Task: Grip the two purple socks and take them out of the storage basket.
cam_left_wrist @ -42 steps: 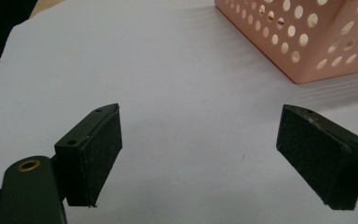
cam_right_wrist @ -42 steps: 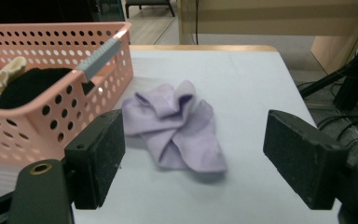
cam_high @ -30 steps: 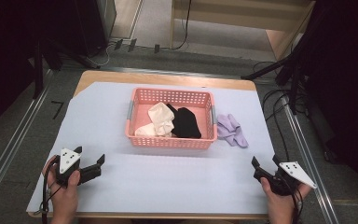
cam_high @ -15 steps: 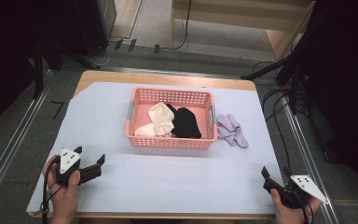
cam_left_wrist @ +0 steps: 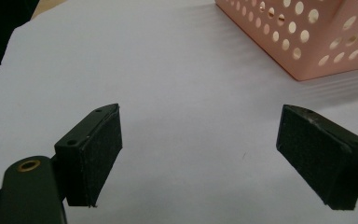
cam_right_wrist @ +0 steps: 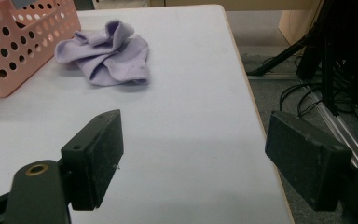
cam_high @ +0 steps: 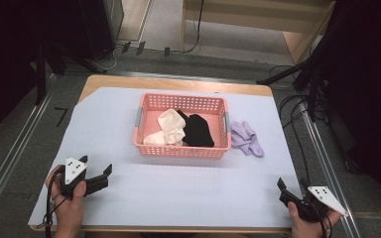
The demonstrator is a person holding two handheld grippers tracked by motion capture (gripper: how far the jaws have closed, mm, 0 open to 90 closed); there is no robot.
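We sit at the near edge of the table (cam_high: 129,198) with both tools low and idle. Our right gripper (cam_high: 288,192) rests at the near right corner, jaws spread wide and empty, aimed forward and a little inward; the hand (cam_high: 305,225) wraps its handle from below. In the right gripper view the jaws frame bare table, and beyond them lies the purple sock pair (cam_right_wrist: 107,53), crumpled, just beside the pink basket (cam_right_wrist: 23,51).

Our left gripper (cam_high: 101,177) lies at the near left, jaws also parted with nothing between them, pointing toward the basket's near left corner (cam_left_wrist: 303,42).

To do this step well, we judge that the right gripper should travel forward over the table, tilt down, and straddle the thickest fold of the purple socks, so both layers come up together. We would close only once the pads reach cloth on both sides.

Farther off, the basket (cam_high: 183,148) already holds a cream sock bundle (cam_high: 168,130) and a black one (cam_high: 198,130), touching.
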